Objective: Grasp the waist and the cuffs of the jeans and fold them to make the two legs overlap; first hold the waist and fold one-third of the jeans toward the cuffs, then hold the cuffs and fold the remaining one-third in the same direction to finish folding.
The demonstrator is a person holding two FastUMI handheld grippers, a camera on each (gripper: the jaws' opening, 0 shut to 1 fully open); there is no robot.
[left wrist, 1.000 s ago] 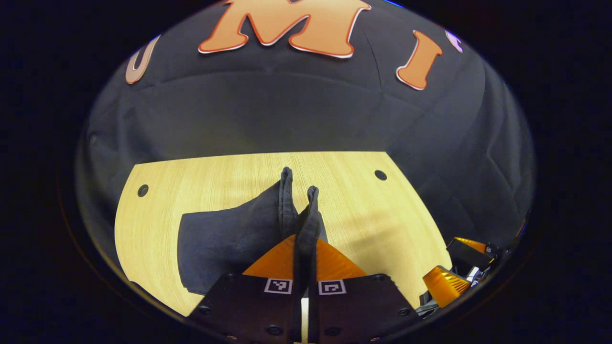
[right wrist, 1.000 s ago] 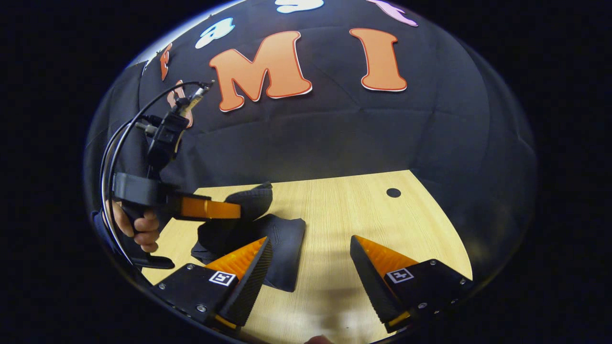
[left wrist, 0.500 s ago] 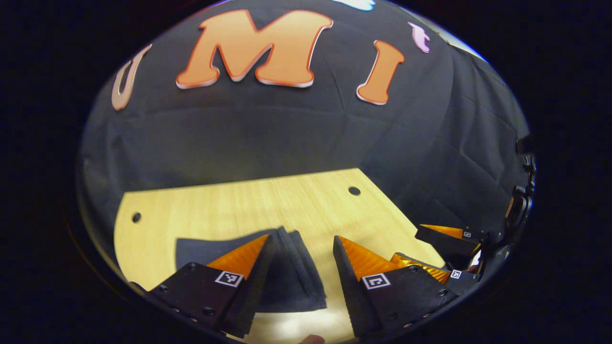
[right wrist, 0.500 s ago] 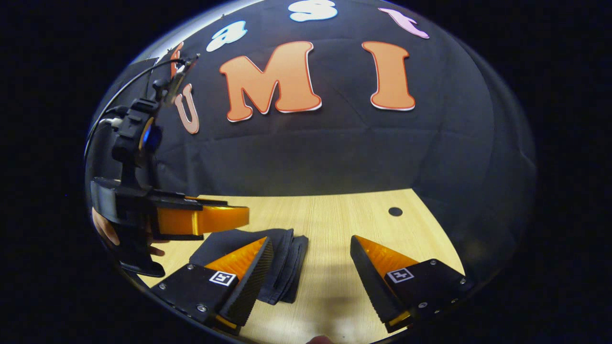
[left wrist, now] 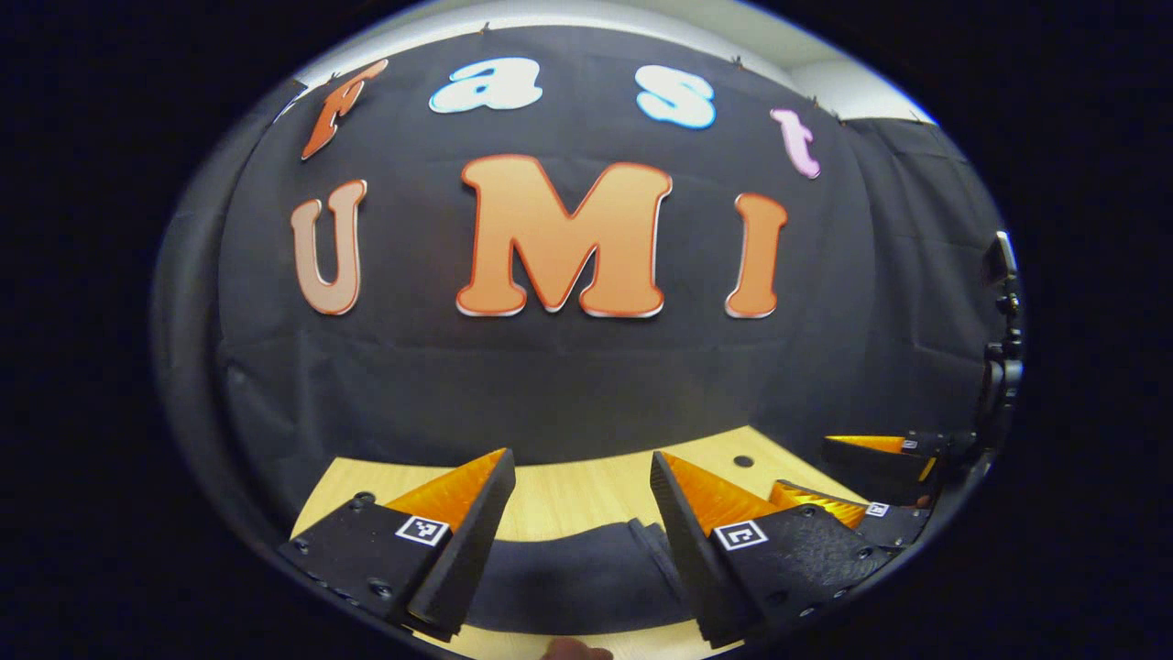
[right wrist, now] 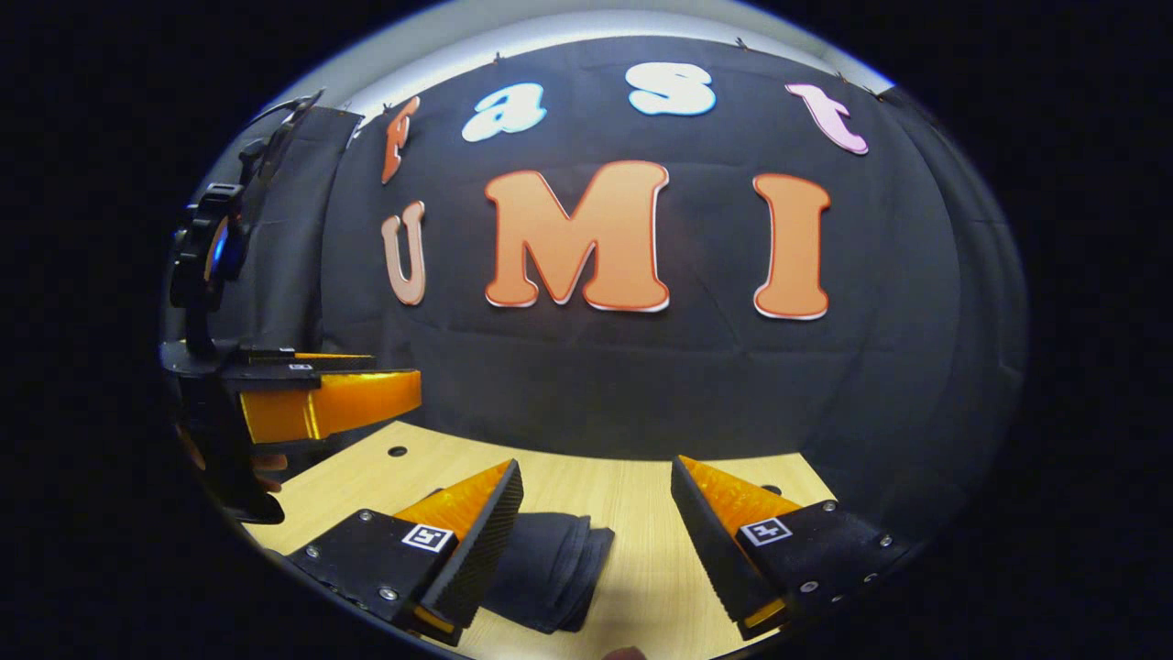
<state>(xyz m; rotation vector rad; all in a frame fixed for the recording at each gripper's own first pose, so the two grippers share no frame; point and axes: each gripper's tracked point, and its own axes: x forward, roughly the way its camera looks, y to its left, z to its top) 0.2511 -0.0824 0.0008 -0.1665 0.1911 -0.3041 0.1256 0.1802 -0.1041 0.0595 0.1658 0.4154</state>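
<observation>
Left gripper view puts your left tool [left wrist: 582, 513] above the near part of the desk [left wrist: 568, 495], its two fingers spread wide with nothing between them. The folded jeans [left wrist: 577, 573] lie flat on the desk beneath and between those fingers, their stacked layers showing at the right end of the bundle. Bare wood runs beyond the jeans to the far edge, where the black booth wall [left wrist: 550, 385] hangs close behind. Your right tool [left wrist: 871, 481] sits off to the right, apart from the jeans.

Right gripper view has your right tool [right wrist: 596, 522] equally wide open and empty. The jeans [right wrist: 550, 568] rest by its left finger, folded edge toward the middle, with open wood to their right reaching a round hole [right wrist: 770, 489] in the desk [right wrist: 632, 513]. Your left tool [right wrist: 330, 403] hangs at the left, raised above the desk, and a hand [right wrist: 266, 472] shows below it.

A second ago your left tool was clamped on a raised fold of the jeans; half a second ago it had let go. Both tools have since tilted upward, so more of the wall shows and the jeans sit lower in both views.
</observation>
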